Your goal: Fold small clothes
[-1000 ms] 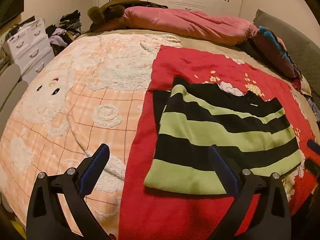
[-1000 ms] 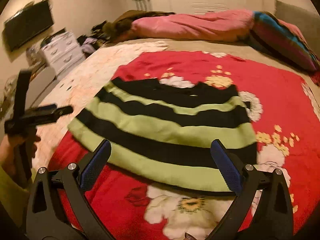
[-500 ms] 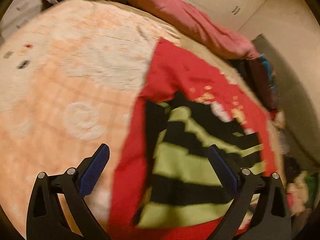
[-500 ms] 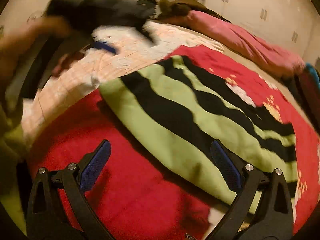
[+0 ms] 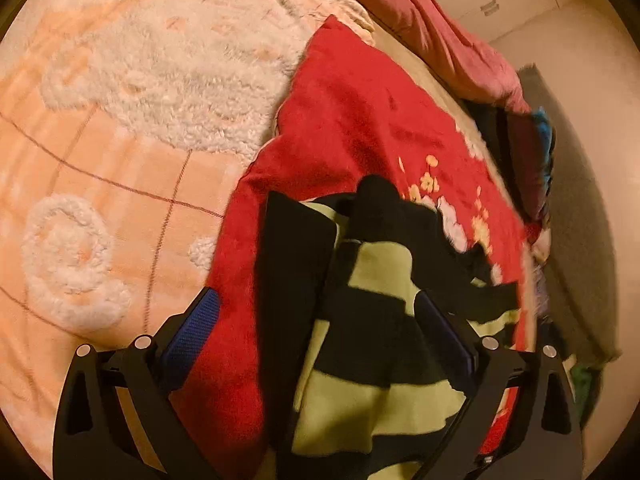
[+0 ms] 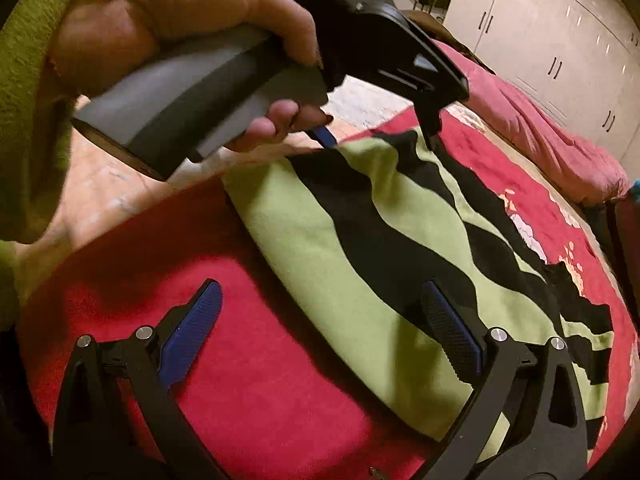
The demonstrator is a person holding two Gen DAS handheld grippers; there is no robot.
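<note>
Soft knit green-and-black striped sweater [image 6: 400, 248] lying partly folded, rumpled at its edge, on plush red floral fleece blanket [image 6: 260, 380]. Beside the blanket, fluffy peach checked bedspread [image 5: 100, 140]. Left claw [image 5: 316, 320] spread wide over the sweater's black sleeve edge; right claw [image 6: 320, 320] spread wide, gripping nothing. White glossy wardrobe doors [image 6: 540, 32] beyond.
</note>
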